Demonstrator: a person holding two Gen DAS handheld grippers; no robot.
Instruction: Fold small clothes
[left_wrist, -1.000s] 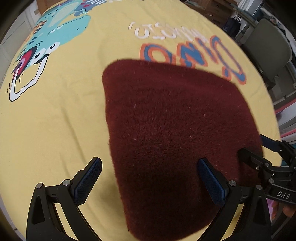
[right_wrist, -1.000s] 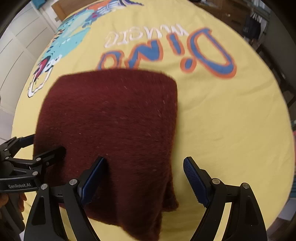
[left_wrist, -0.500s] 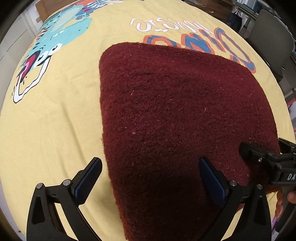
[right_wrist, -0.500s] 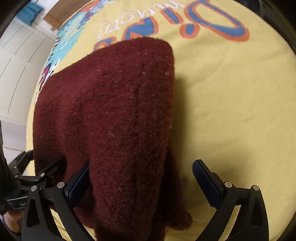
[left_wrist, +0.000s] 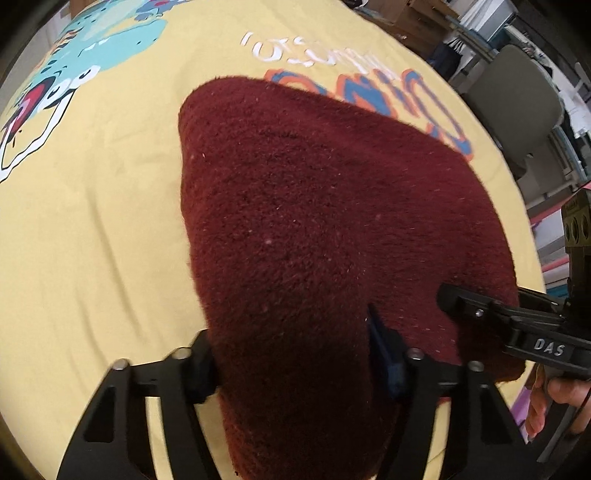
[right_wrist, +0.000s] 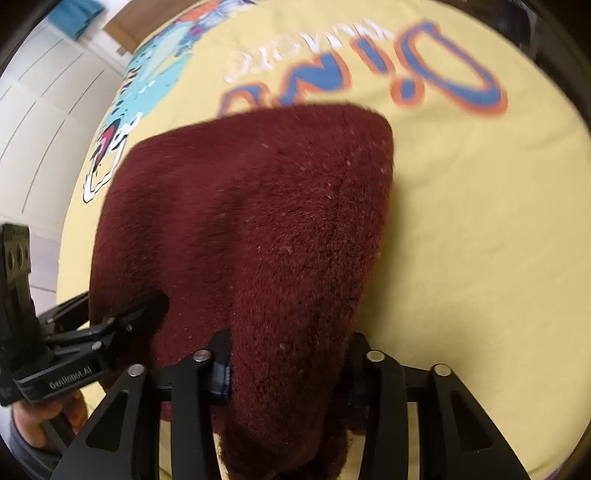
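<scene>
A dark red fuzzy garment (left_wrist: 314, 221) (right_wrist: 258, 221) lies folded on a yellow dinosaur-print sheet (left_wrist: 92, 221) (right_wrist: 480, 258). My left gripper (left_wrist: 295, 354) straddles its near left edge; its jaws are closing, and the cloth fills the gap with both pads pressed into it. My right gripper (right_wrist: 288, 369) is also closing, on the near right edge, with a raised ridge of cloth pinched between its pads. Each gripper shows in the other's view: the right gripper (left_wrist: 480, 306) and the left gripper (right_wrist: 147, 306), both at the garment's near edge.
A grey chair (left_wrist: 517, 99) and cluttered shelves stand past the sheet's right side. White cabinet doors (right_wrist: 44, 110) are off to the left. A person's hand (left_wrist: 554, 391) (right_wrist: 44, 417) holds each gripper handle. Bare yellow sheet surrounds the garment.
Both pairs of jaws went from wide open to narrowed onto the garment's near edge. The cloth has bunched into a ridge between the right gripper's pads.
</scene>
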